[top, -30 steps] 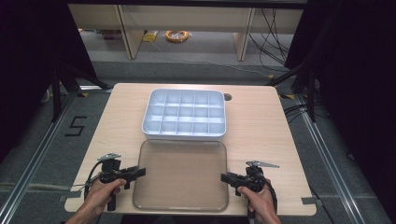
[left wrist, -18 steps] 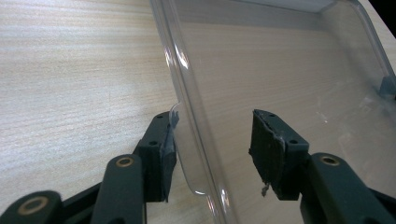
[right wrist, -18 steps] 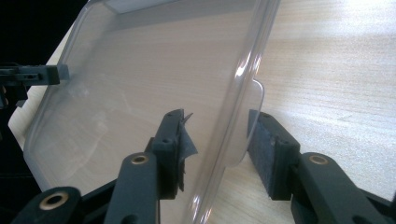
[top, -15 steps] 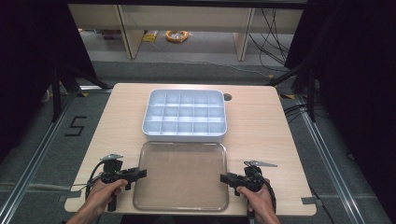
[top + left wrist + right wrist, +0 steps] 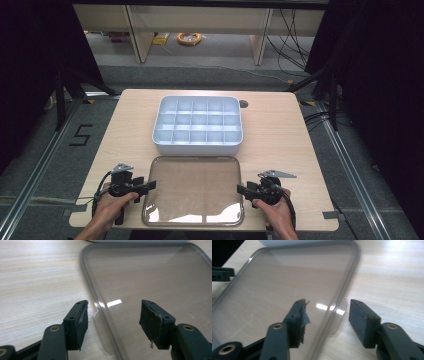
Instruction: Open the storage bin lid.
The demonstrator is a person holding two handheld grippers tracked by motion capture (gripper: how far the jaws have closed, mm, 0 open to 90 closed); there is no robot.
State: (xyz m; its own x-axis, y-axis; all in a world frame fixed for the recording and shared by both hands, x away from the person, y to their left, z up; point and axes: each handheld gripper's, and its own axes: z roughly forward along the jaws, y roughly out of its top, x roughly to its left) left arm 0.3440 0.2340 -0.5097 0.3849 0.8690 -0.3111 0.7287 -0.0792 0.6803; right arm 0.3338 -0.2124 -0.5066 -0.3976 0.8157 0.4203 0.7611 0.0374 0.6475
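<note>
Moved: both grippers closer to lid (image 5: 193, 190) edges.
Left gripper (image 5: 145, 186): apart, astride left rim.
Right gripper (image 5: 243, 190): apart, astride right rim.
Lid: light, stiff, slippery; grip side tabs.

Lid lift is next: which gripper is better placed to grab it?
Neither clearly: left gripper stands open astride the clear lid's left rim, right gripper open astride its right rim. Probably both together.

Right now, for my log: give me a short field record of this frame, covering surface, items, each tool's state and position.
surface: wooden table
far item: white compartment box, open, cells look empty
near item: clear lid, flat on table, just in front of box
left tool: open, at lid's left edge
right tool: open, at lid's right edge
contact: rim sits between each tool's jaws, not clamped
</note>
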